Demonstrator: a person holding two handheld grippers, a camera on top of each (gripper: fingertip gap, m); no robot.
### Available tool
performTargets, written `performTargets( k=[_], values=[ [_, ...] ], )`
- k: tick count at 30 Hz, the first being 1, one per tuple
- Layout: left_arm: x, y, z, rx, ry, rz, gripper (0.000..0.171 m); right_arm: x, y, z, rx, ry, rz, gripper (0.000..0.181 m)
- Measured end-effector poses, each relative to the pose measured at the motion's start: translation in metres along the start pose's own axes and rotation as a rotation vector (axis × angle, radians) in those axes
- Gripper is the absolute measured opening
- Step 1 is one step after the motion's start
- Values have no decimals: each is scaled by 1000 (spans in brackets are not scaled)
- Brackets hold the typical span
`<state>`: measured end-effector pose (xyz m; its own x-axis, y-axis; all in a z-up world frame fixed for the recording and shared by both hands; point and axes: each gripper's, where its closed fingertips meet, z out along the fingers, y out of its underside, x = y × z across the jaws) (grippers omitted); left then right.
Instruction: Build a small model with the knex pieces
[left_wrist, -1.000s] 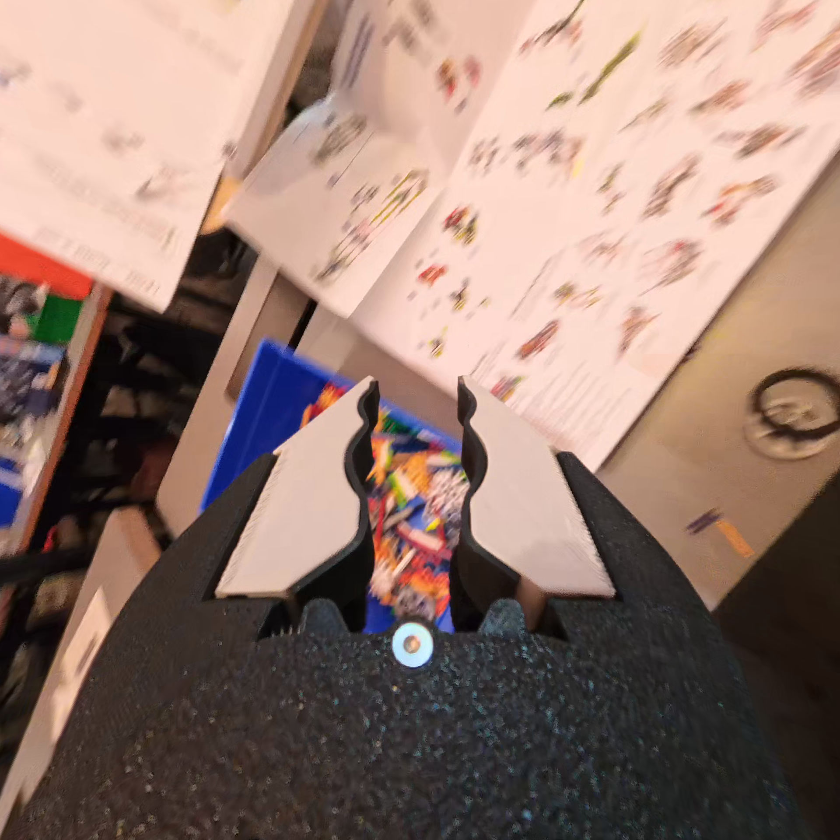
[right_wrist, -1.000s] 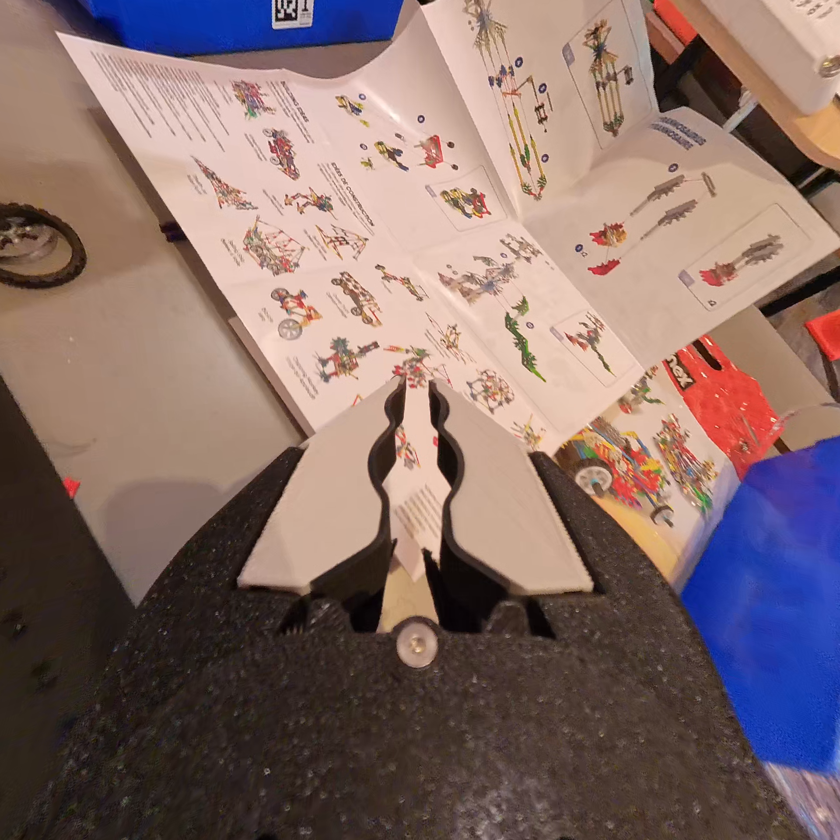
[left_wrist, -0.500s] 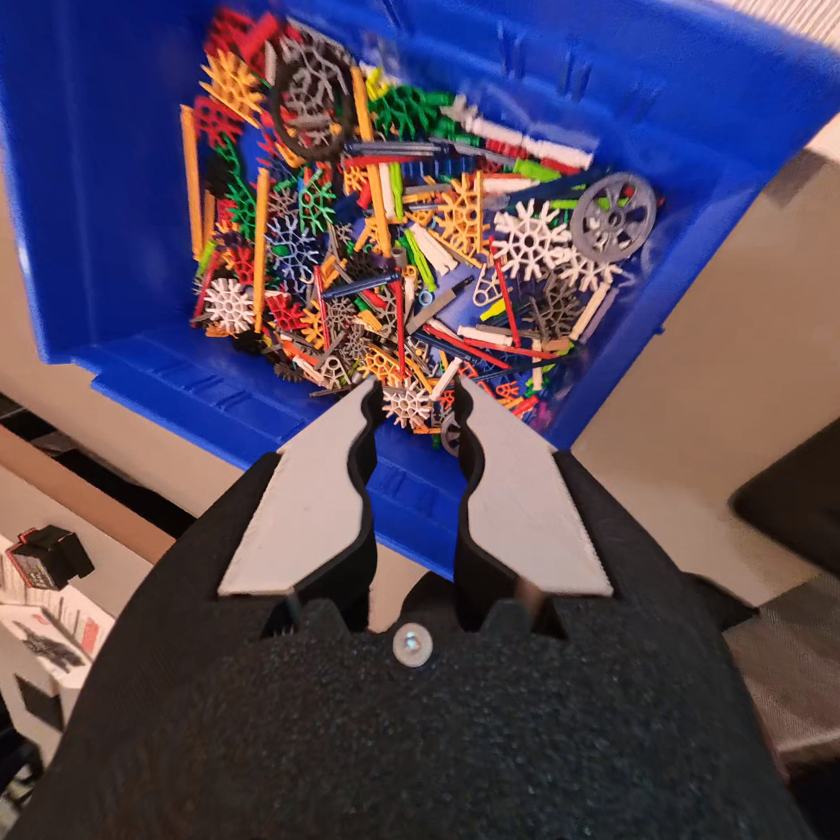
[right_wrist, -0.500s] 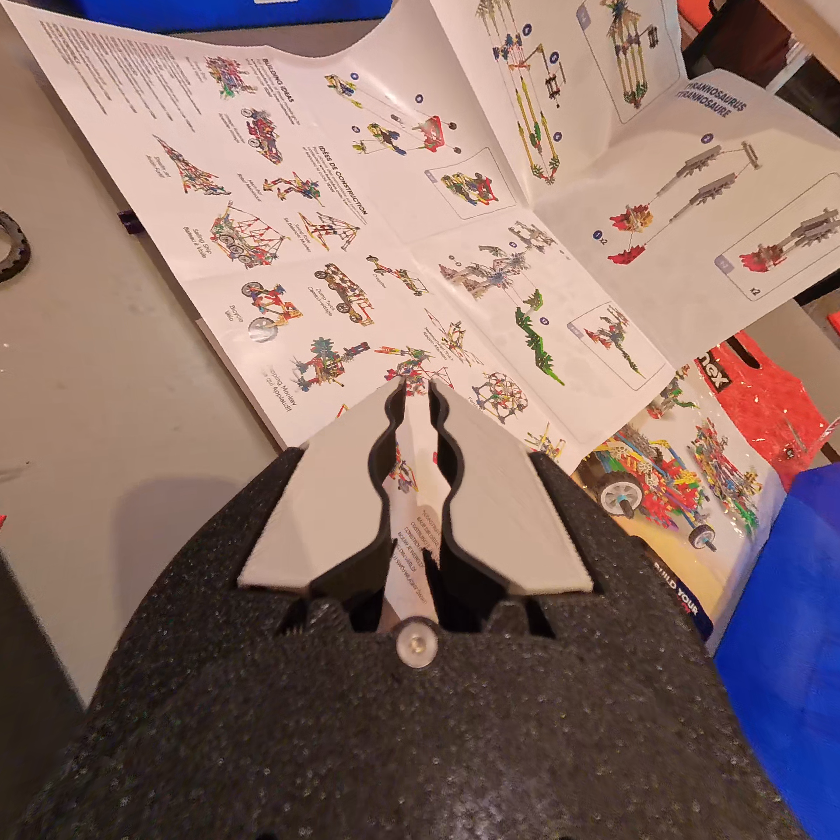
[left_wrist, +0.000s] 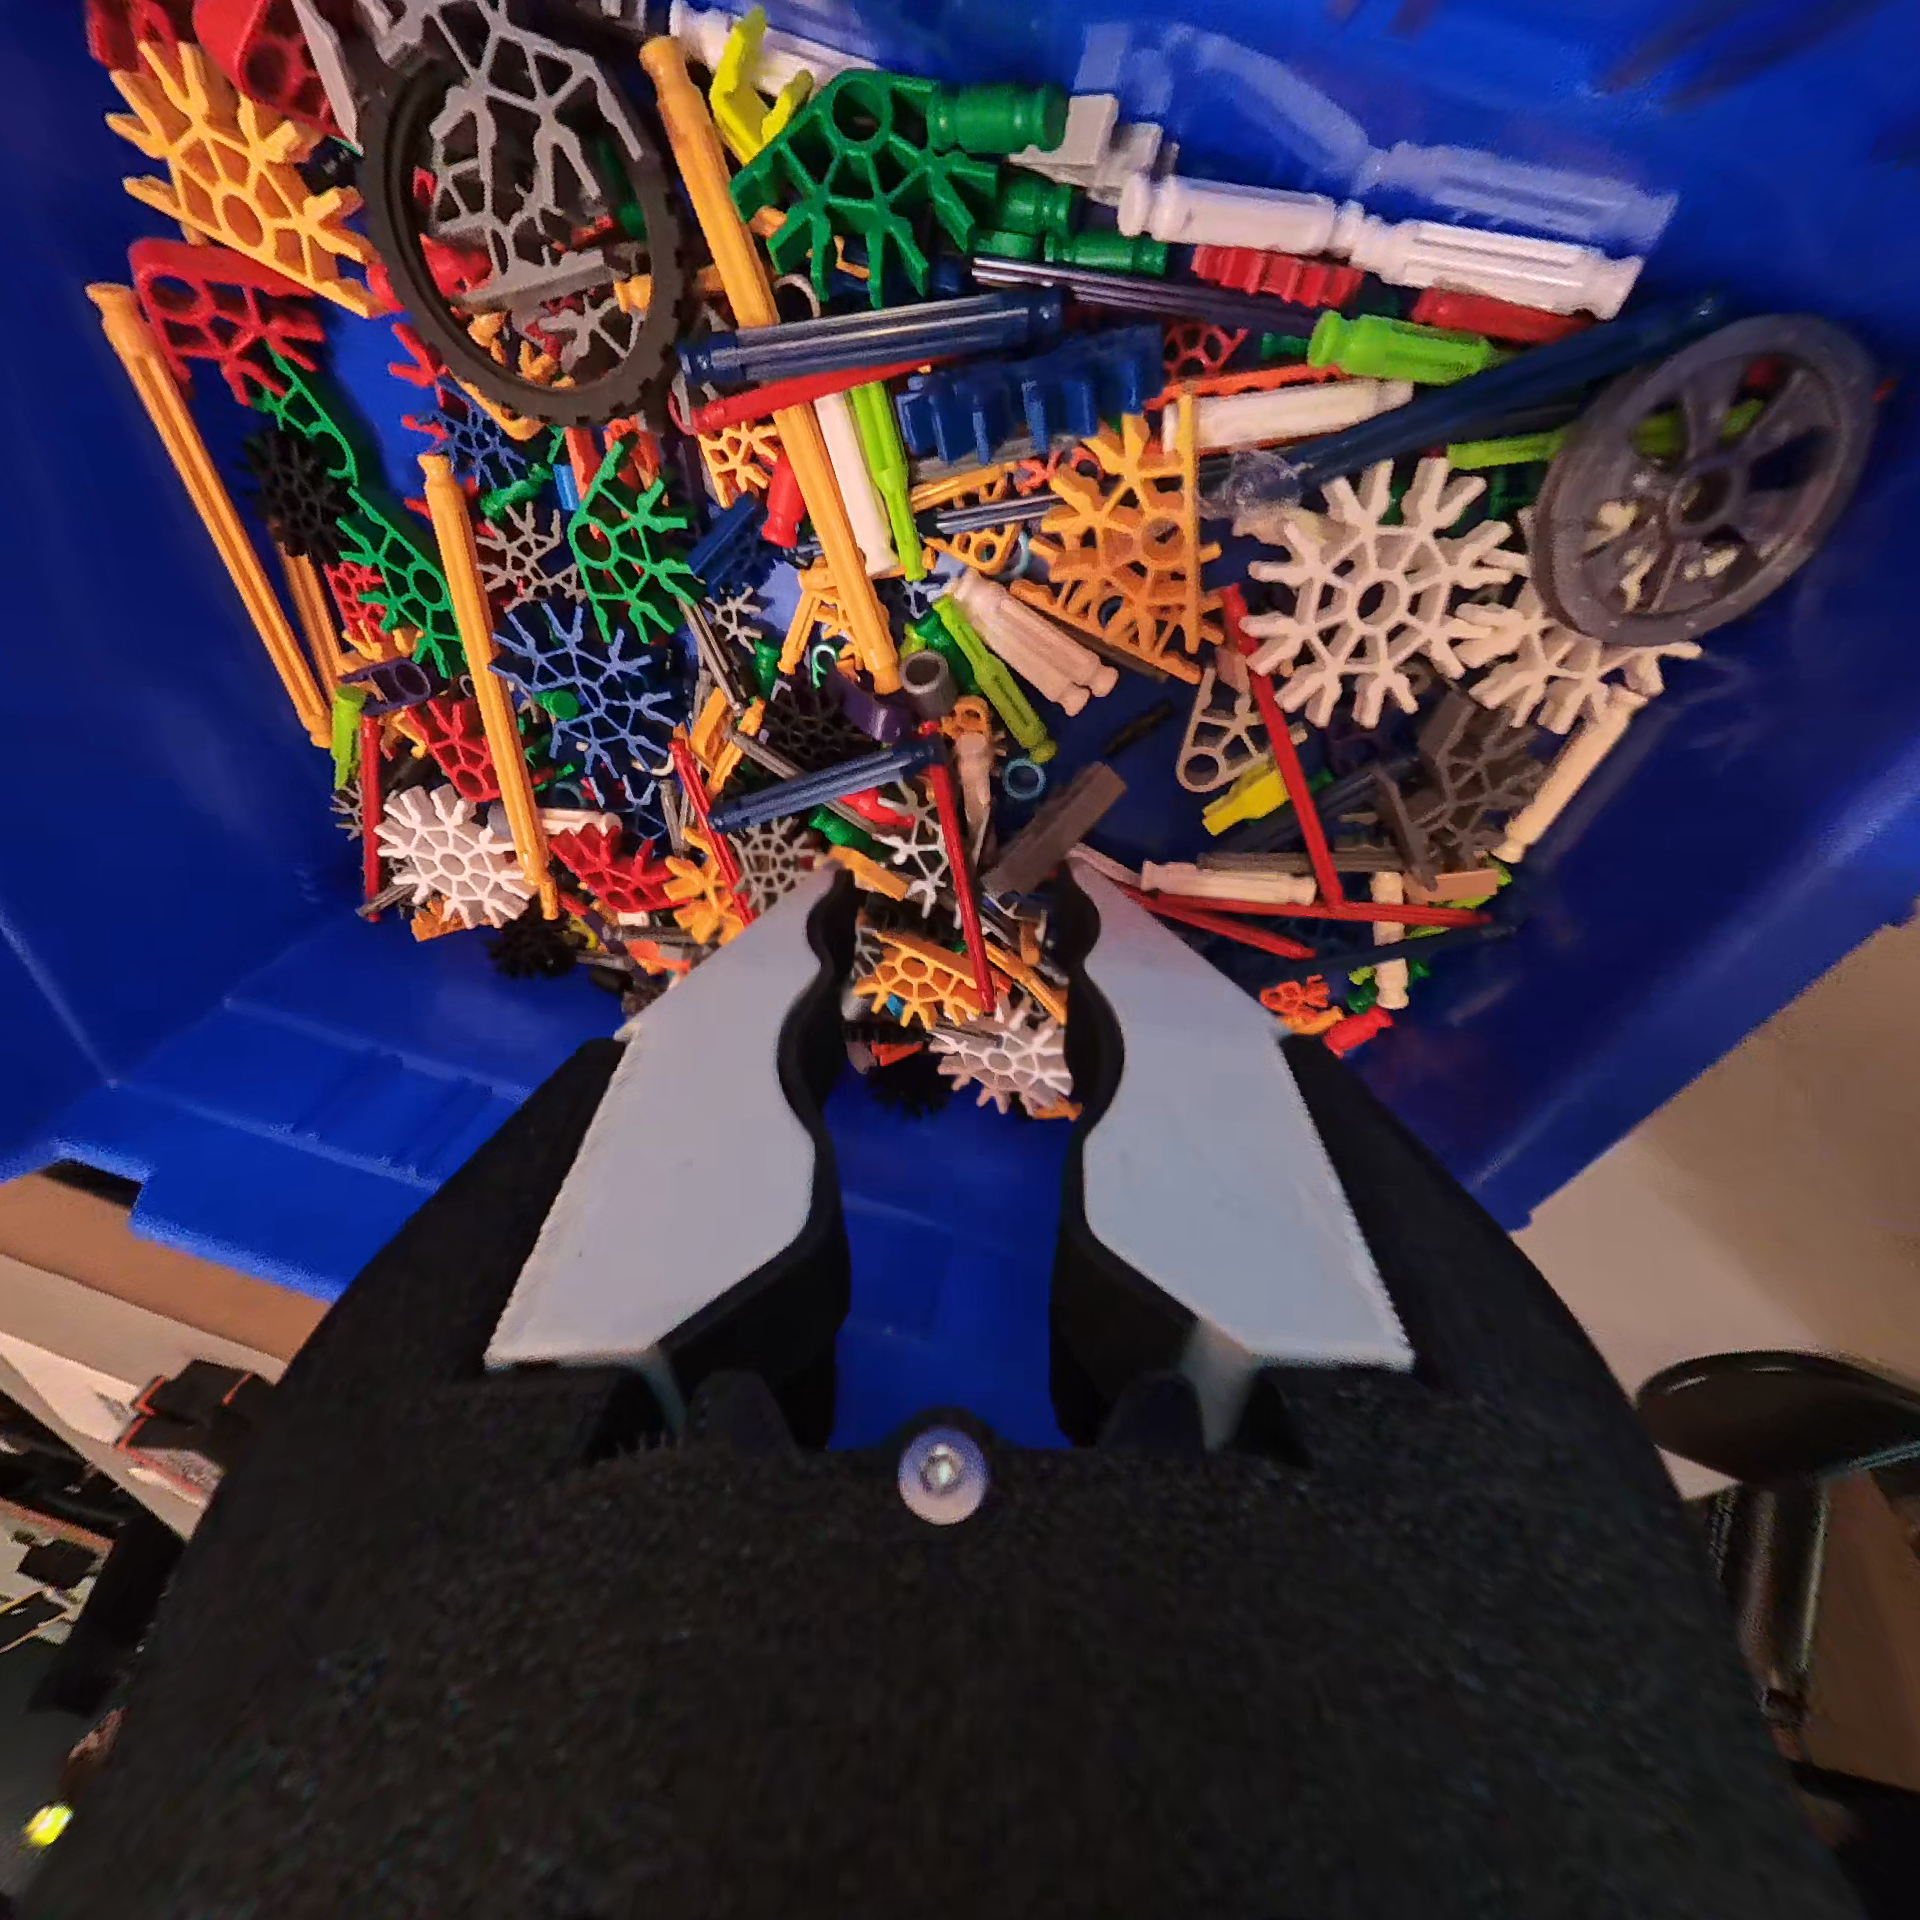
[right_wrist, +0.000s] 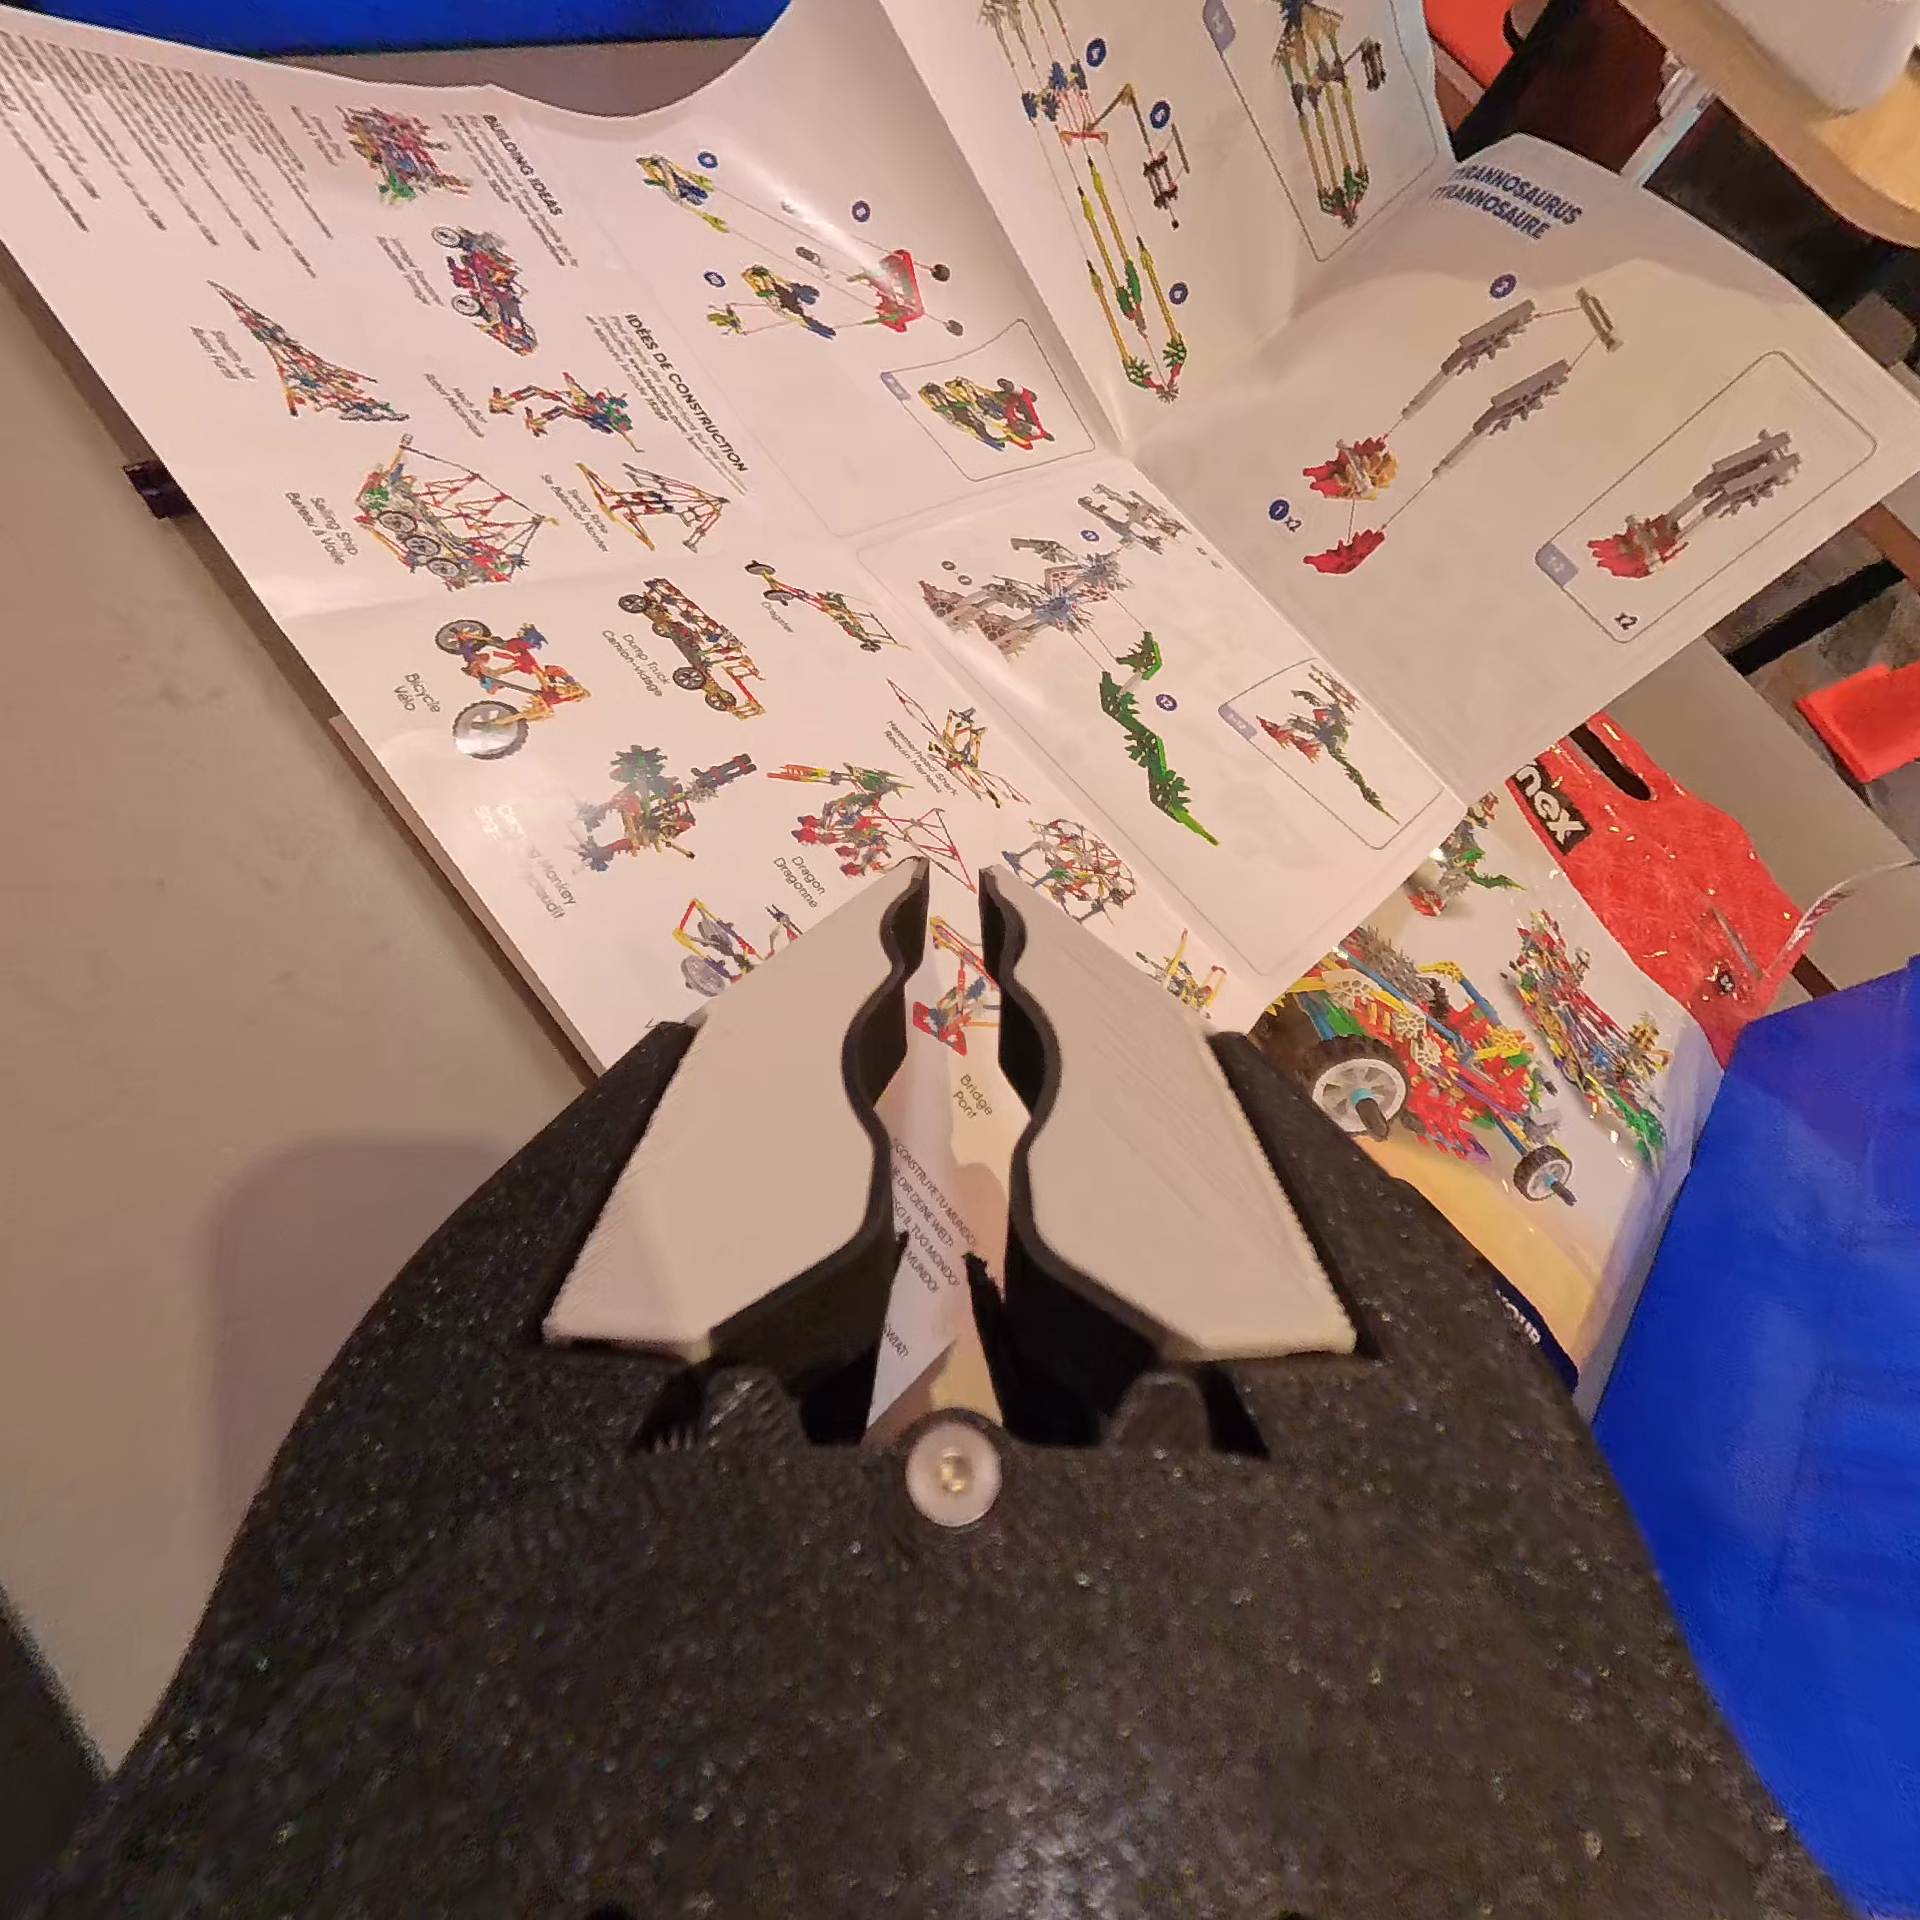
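Observation:
In the left wrist view my left gripper (left_wrist: 954, 878) is open and empty, pointing down into a blue bin (left_wrist: 156, 727). The bin holds a pile of coloured plastic rods and snowflake connectors (left_wrist: 935, 520). The fingertips hover just above the near edge of the pile, with an orange connector (left_wrist: 920, 971) and a thin red rod (left_wrist: 961, 873) showing between them. In the right wrist view my right gripper (right_wrist: 954, 875) is shut to a narrow slit and holds nothing. It hovers over the near edge of an unfolded white instruction sheet (right_wrist: 727, 416).
A black tyre wheel (left_wrist: 520, 208) and a grey spoked wheel (left_wrist: 1704, 478) lie in the bin. Right of the sheet are a printed toy package (right_wrist: 1455, 1039), a red bag (right_wrist: 1662, 883) and a blue bin wall (right_wrist: 1818, 1247). Grey tabletop (right_wrist: 156, 831) lies to the left. About 45 cm separates my left fingertips from my right. The grey spoked wheel (left_wrist: 1704, 478) is about 10 cm from my left fingertips.
My left gripper swung from facing the paper sheets down into the blue bin and came closer to the pile. My right gripper drifted slightly forward over the sheet, jaws unchanged.

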<state>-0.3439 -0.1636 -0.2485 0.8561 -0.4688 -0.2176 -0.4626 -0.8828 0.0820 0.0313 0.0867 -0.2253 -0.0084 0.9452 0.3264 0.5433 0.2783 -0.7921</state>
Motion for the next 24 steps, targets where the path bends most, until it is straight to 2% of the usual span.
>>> performTargets(
  k=[3, 8, 15, 24],
  values=[
    [2, -7, 2, 5, 32, 9, 35, 2, 2, 0, 2, 3, 4, 10],
    [5, -7, 12, -42, 66, 34, 14, 4, 5, -2, 3, 4, 10, 10],
    [5, -6, 13, -47, 76, 30, 2, 6, 6, -3, 6, 4, 11, 10],
    [-21, 3, -9, 17, -13, -16, 1, 8, 9, -3, -1, 14, 13, 10]
  ],
)
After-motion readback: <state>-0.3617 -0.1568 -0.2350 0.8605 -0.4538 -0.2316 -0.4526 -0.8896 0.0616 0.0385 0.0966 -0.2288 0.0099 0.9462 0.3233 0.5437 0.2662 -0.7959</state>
